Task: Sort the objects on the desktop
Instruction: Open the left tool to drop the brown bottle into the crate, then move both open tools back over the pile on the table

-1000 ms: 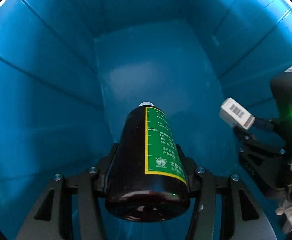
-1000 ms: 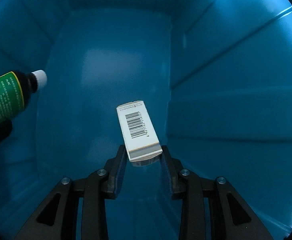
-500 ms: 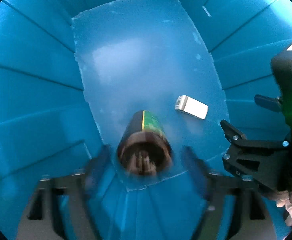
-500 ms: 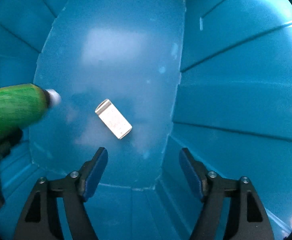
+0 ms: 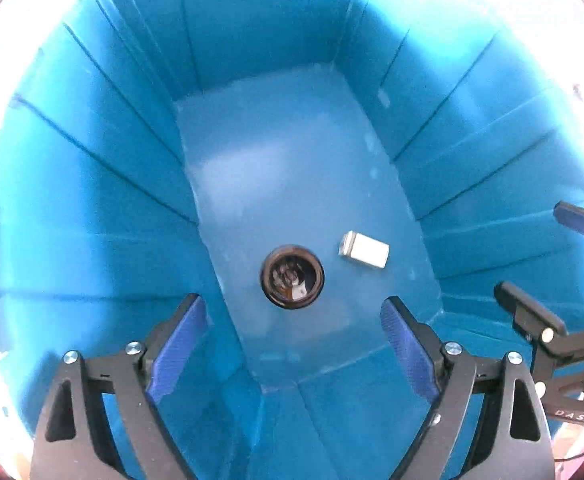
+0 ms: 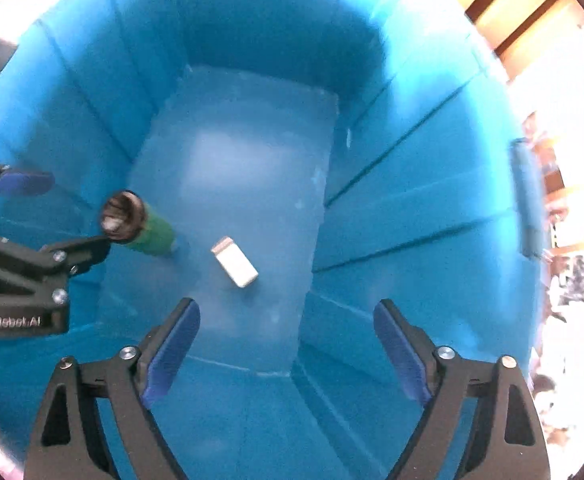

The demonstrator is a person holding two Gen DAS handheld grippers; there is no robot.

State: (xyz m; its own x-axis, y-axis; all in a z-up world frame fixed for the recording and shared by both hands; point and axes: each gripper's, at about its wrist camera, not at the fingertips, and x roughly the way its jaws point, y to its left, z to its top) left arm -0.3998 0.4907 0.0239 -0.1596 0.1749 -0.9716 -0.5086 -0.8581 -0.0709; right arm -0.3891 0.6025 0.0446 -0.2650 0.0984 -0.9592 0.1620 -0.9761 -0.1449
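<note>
A dark brown bottle (image 5: pixel 292 277) with a green label stands cap-down on the floor of a deep blue bin (image 5: pixel 92 184); I look at its base from above. In the right wrist view the bottle (image 6: pixel 138 227) stands at the left. A small white box (image 5: pixel 363 249) lies flat on the bin floor just right of the bottle; it also shows in the right wrist view (image 6: pixel 235 262). My left gripper (image 5: pixel 293 356) is open and empty above the bottle. My right gripper (image 6: pixel 286 354) is open and empty above the box.
The bin's ribbed blue walls (image 6: pixel 411 208) rise on all sides around both grippers. The right gripper's black fingers (image 5: pixel 531 316) show at the right edge of the left wrist view. A bright room lies beyond the bin's rim (image 6: pixel 531 200).
Both grippers opened and let go: the bottle and the white box dropped to the bin floor. Both grippers have since risen higher above them.
</note>
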